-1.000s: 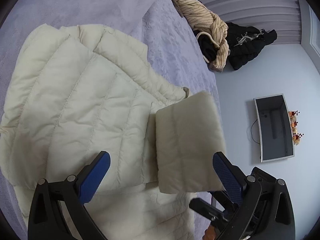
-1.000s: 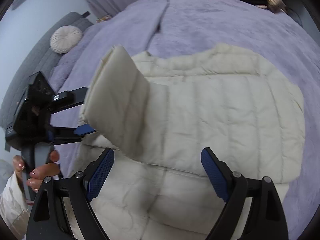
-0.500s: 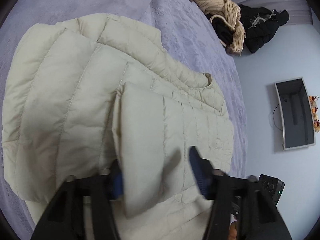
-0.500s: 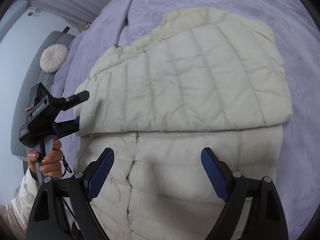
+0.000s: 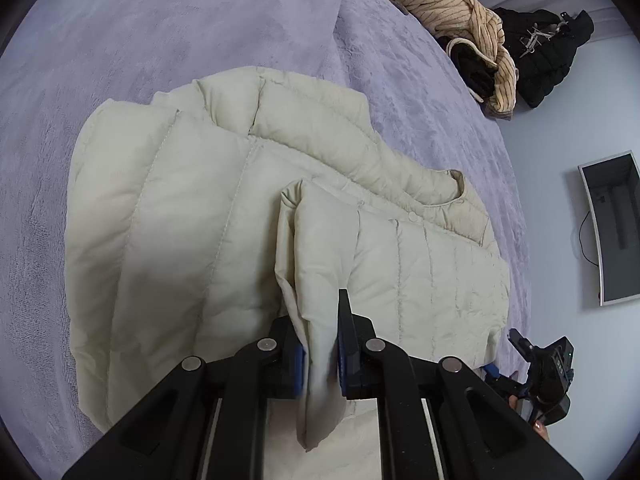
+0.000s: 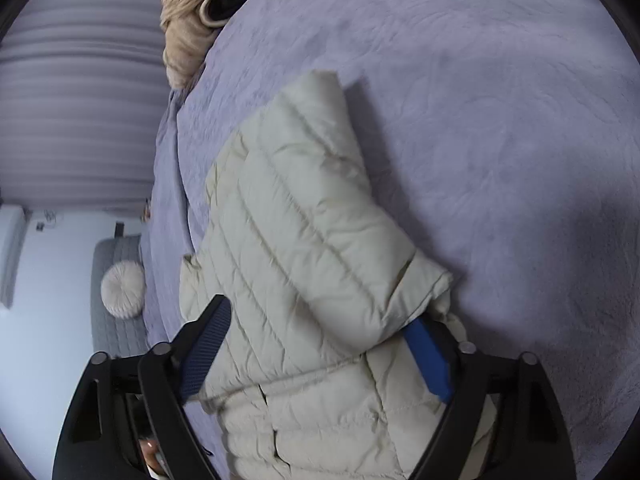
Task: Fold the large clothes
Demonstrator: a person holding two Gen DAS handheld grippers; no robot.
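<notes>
The left claw point(image 5: 322, 350) is pinching a fold of the cream puffer jacket point(image 5: 192, 216), which is lying on the lilac bed point(image 5: 200, 20). The right claw point(image 6: 320, 356) is standing apart, straddling the jacket's folded edge. No writing is showing.

Soft, even daylight on both my feeds, no glare. Fisheye bending curves everything toward the black rims. The jacket point(image 6: 304, 248) throws a shadow on the bed point(image 6: 500, 128) at 3 o'clock. Right view slightly soft.
</notes>
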